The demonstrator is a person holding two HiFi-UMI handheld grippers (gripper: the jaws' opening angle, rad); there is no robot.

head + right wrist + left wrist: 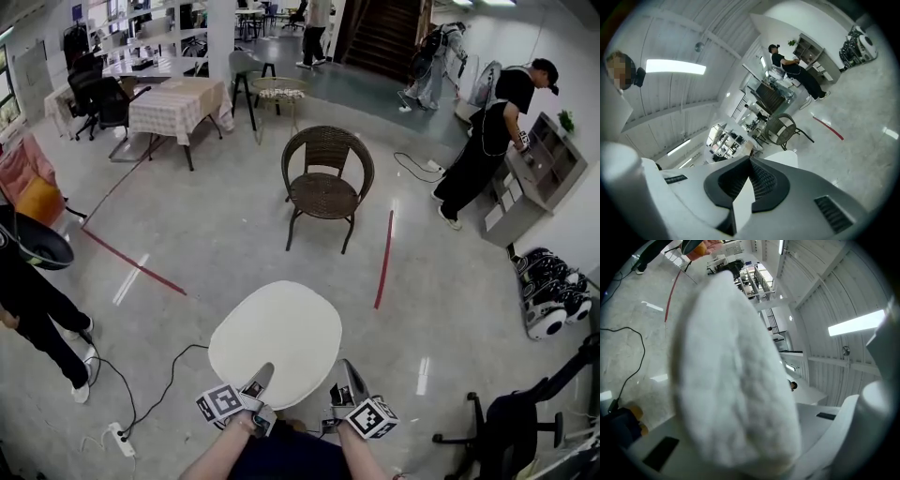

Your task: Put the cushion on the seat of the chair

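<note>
White oval padded cushion (275,342) clamped at its rim between fingers of left gripper (263,375) and right gripper (350,371), brown wicker chair (325,183) well beyond fingertips; right's shallow pinch may slip, dropping it.

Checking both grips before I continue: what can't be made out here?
- Pads of the left hand-held gripper: left gripper view, the cushion covers them.
- Chair: left gripper view, not seen past the cushion.
- Cushion's underside: head view, faces the floor.
- Chair's seat texture: right gripper view, too small.
</note>
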